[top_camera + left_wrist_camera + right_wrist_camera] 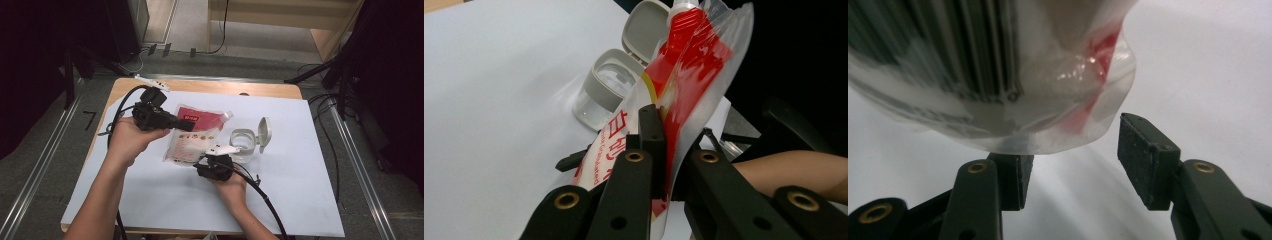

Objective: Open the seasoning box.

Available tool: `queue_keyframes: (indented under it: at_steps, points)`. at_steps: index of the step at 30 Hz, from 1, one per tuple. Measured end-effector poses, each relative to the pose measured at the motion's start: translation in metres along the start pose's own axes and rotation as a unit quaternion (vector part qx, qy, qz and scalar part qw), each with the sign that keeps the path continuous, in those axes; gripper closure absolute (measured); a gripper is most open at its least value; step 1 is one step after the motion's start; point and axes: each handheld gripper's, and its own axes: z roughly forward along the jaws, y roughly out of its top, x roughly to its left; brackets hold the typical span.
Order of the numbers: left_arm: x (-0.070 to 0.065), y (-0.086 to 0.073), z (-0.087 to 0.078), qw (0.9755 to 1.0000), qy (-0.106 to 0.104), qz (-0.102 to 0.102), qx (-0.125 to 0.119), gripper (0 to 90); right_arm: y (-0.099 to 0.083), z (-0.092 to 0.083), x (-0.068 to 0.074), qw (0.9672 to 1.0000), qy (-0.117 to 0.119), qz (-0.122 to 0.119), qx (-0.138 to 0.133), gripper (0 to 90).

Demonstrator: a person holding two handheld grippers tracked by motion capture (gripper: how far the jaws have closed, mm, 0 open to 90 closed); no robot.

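Down at the bottom of the high view, my right gripper (207,161) sits just below centre, its jaws partly apart. In the right gripper view the rounded bottom end of the red-and-white plastic refill pouch (998,75) hangs between and just above my two black pads; the left pad sits right under the film, the right pad stands clear of it. No squeeze there.

A little farther up and to the left, my left gripper (186,125) comes in from the left and its jaws are clamped on the pouch (195,134). In the left gripper view the film is pinched between my jaws at lower centre, and the pouch (684,65) rises tilted toward the upper right, its spout at the top edge.

Just right of the pouch, at centre frame, stands the small clear square container with a grey rim (243,141), its grey flip lid (264,131) swung open and upright. Everything rests over the white sheet (150,190) covering the wooden table (125,85).
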Motion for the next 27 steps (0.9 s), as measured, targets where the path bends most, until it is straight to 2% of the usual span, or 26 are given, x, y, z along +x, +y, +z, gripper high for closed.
queue_keyframes:
  at_steps: [4,5,9,10,14,18,22,24,25,26,27]
  points:
    - [0.001,0.000,-0.001,1.0000,-0.005,-0.006,-0.001,90.0,-0.002,0.001,0.002,0.9999,0.011,0.001,-0.007,47.5]
    - [0.002,-0.001,0.000,0.9999,-0.006,-0.009,0.001,90.0,-0.002,0.001,0.004,0.9998,0.015,-0.004,-0.012,47.5]
    - [0.005,-0.001,0.004,0.9997,-0.011,-0.020,-0.001,90.0,0.000,-0.002,0.012,0.9989,0.003,-0.038,-0.028,50.5]
    - [0.005,-0.001,0.004,0.9998,-0.011,-0.017,-0.001,90.0,0.000,-0.003,0.013,0.9987,0.005,-0.042,-0.027,52.9]
    - [0.004,0.000,0.008,0.9999,0.003,-0.014,0.001,90.0,0.000,-0.005,0.016,0.9978,0.018,-0.057,-0.026,53.4]
    - [0.000,0.002,0.014,0.9997,0.025,0.003,0.007,90.0,0.000,-0.007,0.019,0.9966,0.045,-0.067,-0.010,53.7]
    - [-0.003,0.003,0.024,0.9993,0.033,0.010,0.016,90.0,-0.001,-0.008,0.024,0.9949,0.044,-0.091,0.000,51.6]
    - [-0.005,0.004,0.032,0.9990,0.035,0.015,0.021,90.0,-0.001,-0.009,0.029,0.9926,0.047,-0.112,0.007,50.7]
    - [-0.006,0.004,0.034,0.9989,0.038,0.015,0.023,90.0,-0.001,-0.009,0.032,0.9912,0.042,-0.125,0.010,47.3]
    - [-0.007,0.004,0.038,0.9984,0.047,0.020,0.025,90.0,0.000,-0.008,0.033,0.9903,0.044,-0.131,0.012,46.8]
    - [-0.007,0.005,0.040,0.9986,0.043,0.021,0.023,90.0,-0.001,-0.008,0.034,0.9905,0.057,-0.124,0.015,46.4]
